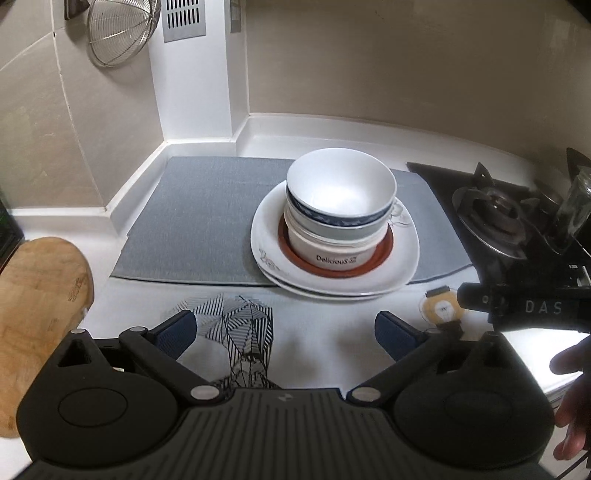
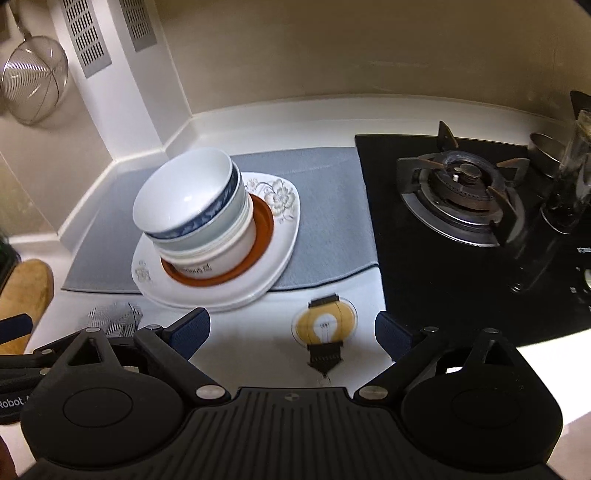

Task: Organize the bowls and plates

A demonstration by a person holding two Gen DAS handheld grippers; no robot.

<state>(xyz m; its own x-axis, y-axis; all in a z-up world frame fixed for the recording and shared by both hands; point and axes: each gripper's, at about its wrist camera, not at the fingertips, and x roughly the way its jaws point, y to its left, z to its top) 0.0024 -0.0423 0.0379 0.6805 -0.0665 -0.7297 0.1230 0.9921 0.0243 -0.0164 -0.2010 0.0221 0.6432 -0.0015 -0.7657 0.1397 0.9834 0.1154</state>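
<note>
A stack of bowls point(image 1: 340, 206) point(image 2: 192, 210) stands on a brown-red saucer point(image 1: 380, 254) point(image 2: 264, 218), which rests on white flowered plates point(image 1: 280, 266) point(image 2: 280, 199) on a grey mat point(image 1: 199, 221) point(image 2: 332, 199). The top bowl is plain white, the one under it has a blue band, and the lowest reads "Delicious". My left gripper point(image 1: 286, 328) hangs open over the counter in front of the stack, apart from it, with nothing between its fingers. My right gripper point(image 2: 293, 328) is open too, in front and to the right of the stack, over a lantern sticker point(image 2: 325, 328).
A black gas hob point(image 1: 495, 218) point(image 2: 458, 199) lies right of the mat, with a glass jar point(image 2: 569, 184) at its far right. A wooden board point(image 1: 40, 295) point(image 2: 26, 295) sits at the left. A wire strainer point(image 1: 118, 33) point(image 2: 35, 81) hangs on the wall. A hand point(image 1: 572, 398) shows at the right edge.
</note>
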